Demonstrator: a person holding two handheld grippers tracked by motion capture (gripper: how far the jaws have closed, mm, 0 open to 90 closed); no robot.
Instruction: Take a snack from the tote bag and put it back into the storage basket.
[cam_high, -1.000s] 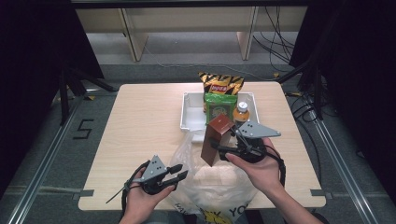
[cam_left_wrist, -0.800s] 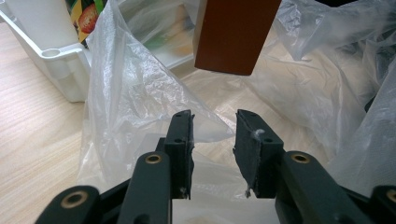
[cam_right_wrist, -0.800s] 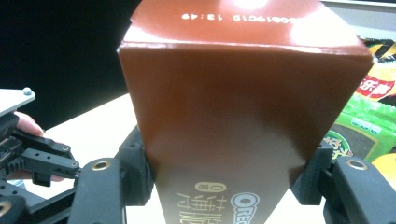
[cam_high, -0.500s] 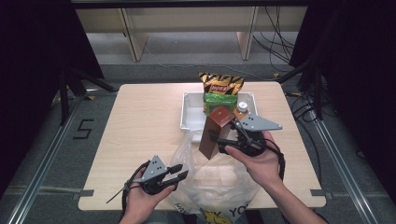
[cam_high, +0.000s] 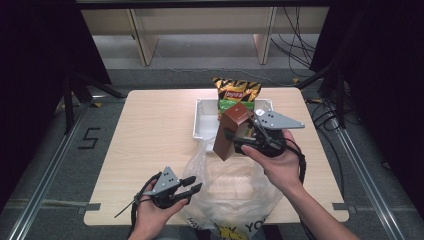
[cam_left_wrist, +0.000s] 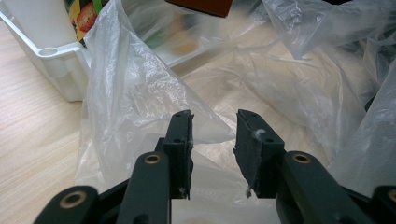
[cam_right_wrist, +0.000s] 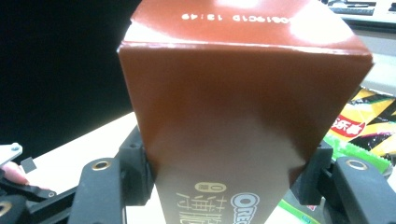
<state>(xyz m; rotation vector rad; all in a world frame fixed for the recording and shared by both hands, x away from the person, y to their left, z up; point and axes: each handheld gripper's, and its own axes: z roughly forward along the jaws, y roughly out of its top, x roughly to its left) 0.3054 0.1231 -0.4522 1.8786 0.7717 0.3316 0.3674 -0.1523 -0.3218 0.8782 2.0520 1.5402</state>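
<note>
Raised since before, the right gripper (cam_high: 239, 136) clamps the box (cam_high: 231, 131), long axis tilted, above the bag (cam_high: 235, 192); left gripper (cam_high: 192, 184) spread, bag film between.

Left hand-held gripper (cam_high: 192, 185) agape; right hand-held gripper (cam_high: 231, 140) clamped

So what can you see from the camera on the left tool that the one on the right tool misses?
Left gripper view alone: the clear plastic bag, the corner of the white tray, and the left tool open over the bag.

Right gripper view alone: Oreo lettering on the brown box, clamped in the right tool.

Both: the box, the wooden table and snack packets.
</note>
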